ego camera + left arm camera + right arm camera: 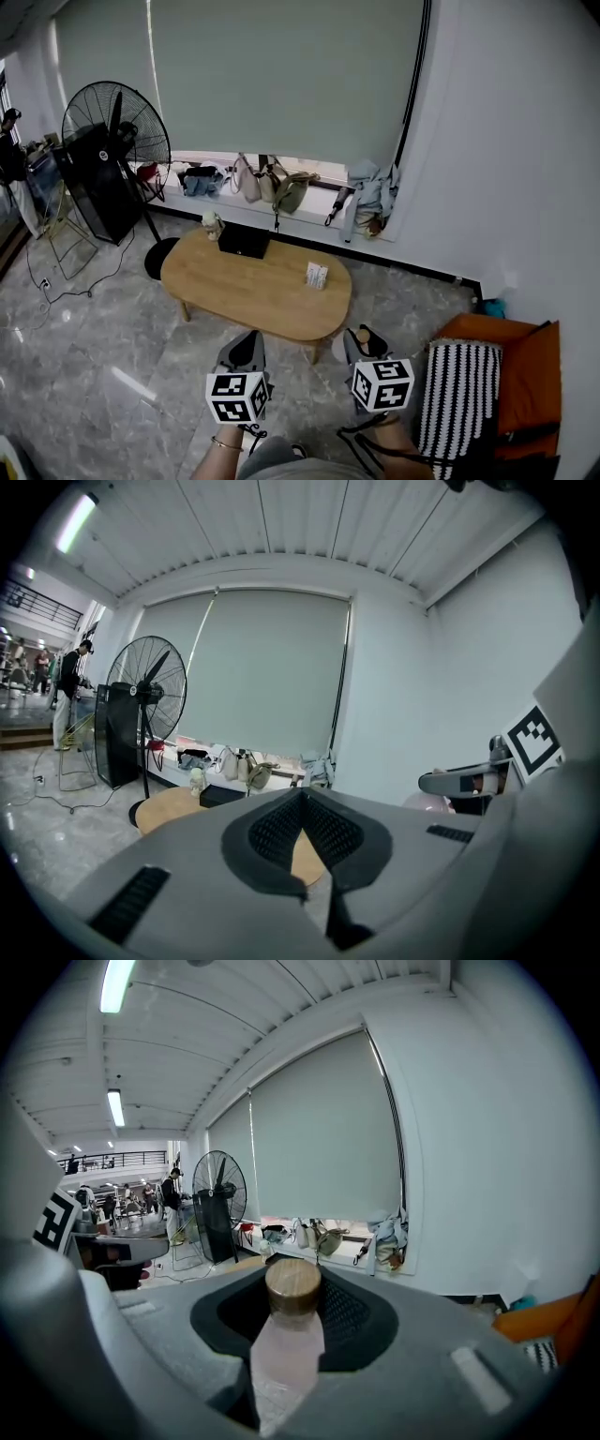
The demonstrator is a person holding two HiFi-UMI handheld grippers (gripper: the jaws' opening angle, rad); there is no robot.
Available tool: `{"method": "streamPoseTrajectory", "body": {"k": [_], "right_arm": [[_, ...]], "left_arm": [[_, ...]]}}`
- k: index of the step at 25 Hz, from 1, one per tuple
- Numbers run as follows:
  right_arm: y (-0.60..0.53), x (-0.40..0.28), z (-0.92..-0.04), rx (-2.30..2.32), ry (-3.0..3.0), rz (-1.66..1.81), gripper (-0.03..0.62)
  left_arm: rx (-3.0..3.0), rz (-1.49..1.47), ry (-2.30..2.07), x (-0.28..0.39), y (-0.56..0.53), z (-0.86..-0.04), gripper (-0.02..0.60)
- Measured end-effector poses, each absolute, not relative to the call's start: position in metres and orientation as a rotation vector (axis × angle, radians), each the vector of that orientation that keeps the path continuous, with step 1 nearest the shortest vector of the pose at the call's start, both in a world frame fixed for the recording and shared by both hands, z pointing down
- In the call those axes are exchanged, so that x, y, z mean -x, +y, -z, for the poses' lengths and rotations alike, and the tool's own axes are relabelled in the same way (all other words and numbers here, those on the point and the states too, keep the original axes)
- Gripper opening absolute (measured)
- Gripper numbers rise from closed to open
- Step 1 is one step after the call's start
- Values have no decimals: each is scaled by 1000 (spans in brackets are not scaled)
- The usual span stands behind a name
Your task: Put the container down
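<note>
A pale pink container (pixel 291 1340) with a round wooden lid (pixel 293 1286) stands between the black pads of my right gripper (pixel 293 1321), which is shut on it. In the head view that gripper (pixel 362 343) hangs low at the right, short of the oval wooden table (pixel 272 300), and the lid (pixel 363 335) just shows at its tip. My left gripper (pixel 246 350) hovers beside it at the same height. In the left gripper view its pads (pixel 281 832) meet at the tips with nothing between them, and the left gripper (pixel 302 799) is shut.
On the table stand a black box (pixel 244 241), a small white carton (pixel 317 275) and a small bottle (pixel 213 225). A large standing fan (pixel 114 141) is at the left. An orange seat (pixel 527 375) with a striped cushion (pixel 457 398) is at the right. Bags line the window sill (pixel 281 187).
</note>
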State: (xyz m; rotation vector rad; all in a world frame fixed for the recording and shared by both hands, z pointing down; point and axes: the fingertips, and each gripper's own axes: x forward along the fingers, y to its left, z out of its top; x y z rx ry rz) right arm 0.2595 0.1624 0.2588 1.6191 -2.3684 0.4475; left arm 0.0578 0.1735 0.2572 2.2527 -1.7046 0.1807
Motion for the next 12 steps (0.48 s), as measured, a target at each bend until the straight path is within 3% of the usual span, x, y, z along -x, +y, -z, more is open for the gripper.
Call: {"method": "streamPoseTrajectory", "body": {"k": [12], "right_arm": [[121,-257,-279,-1617,-2335,-498,133]], "left_arm": [[-2236,-202,-1700,-47,121,-271,-6]]}}
